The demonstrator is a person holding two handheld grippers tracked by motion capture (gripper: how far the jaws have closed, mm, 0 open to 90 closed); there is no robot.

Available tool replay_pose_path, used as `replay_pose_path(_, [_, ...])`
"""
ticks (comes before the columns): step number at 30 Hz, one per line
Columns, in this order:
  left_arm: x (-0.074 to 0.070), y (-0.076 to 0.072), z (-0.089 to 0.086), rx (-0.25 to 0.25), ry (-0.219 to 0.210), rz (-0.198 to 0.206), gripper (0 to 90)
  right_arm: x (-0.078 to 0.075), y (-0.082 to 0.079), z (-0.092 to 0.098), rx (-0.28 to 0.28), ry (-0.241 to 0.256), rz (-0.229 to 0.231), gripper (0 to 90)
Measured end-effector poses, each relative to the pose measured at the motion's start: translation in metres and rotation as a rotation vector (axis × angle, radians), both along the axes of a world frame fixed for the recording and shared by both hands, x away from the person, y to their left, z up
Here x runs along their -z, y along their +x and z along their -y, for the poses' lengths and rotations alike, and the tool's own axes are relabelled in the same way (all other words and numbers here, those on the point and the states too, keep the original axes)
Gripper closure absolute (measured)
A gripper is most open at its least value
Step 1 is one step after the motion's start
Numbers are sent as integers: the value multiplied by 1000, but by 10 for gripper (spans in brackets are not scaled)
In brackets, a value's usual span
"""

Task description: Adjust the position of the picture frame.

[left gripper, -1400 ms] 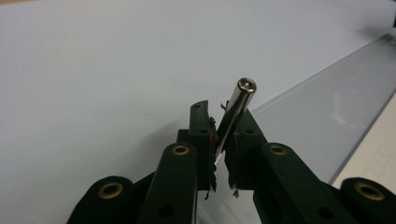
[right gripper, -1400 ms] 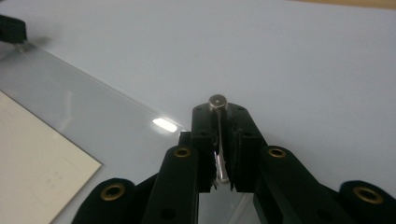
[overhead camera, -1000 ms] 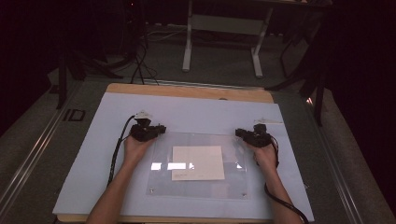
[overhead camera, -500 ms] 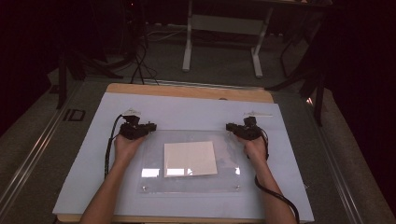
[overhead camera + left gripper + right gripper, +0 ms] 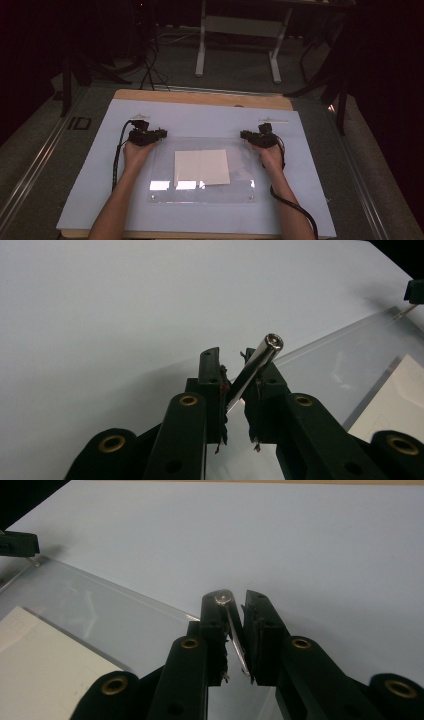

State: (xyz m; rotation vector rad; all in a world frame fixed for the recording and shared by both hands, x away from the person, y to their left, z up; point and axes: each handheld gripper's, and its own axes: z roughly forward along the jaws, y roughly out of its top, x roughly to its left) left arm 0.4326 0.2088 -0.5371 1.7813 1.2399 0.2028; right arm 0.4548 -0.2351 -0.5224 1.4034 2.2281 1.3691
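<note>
A person is reaching both forearms in from the near edge of the tabletop (image 5: pixel 90 200), which is lying under a pale white sheet with a wooden edge showing along the far side. A clear acrylic plate (image 5: pixel 165 170) is lying flat on the middle of that sheet, and a cream paper sheet (image 5: pixel 201 166) is sitting within its outline, roughly centred; whether the paper is on top of the plate or beneath it cannot be told.

The left tool (image 5: pixel 159 133) is resting at the plate's far left corner, held in the left hand (image 5: pixel 136 152), with its black cable looping down along the forearm. In the left gripper view, this tool (image 5: pixel 234 369) is clenching a slim, shiny metal pin (image 5: pixel 255 365) that is tilting up and to the right, its rounded end sticking out past the jaw tips, with the plate's edge (image 5: pixel 350 330) running just beyond.

The right tool (image 5: pixel 244 134) is sitting at the plate's far right corner, held in the right hand (image 5: pixel 270 155). In the right gripper view, it (image 5: pixel 236 602) is gripping a thin metal pin with a flat round head (image 5: pixel 223 598), the head lying level with the jaw tips and just beside the plate's edge (image 5: pixel 125 597).

Beyond the tabletop, a white table frame (image 5: pixel 240 45) is standing on the dark floor.
</note>
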Motion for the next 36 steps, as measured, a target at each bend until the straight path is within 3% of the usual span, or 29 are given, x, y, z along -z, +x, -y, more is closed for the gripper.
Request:
replay_pose_path(7, [0,2,1,-1,8,4,784,3,1,1,-7,1,-8,793])
replay_pose_path(18, [4,1,0,-4,-30,25,774,4,-1,1,-6,-1,4,793])
replay_pose_path(29, [6,-1,0,-6,-31,36,763,7,-3,2,-13,4,23,793])
replay_pose_path(36, [6,-5,0,-11,-25,70,681,9,-3,2,-16,4,25,793])
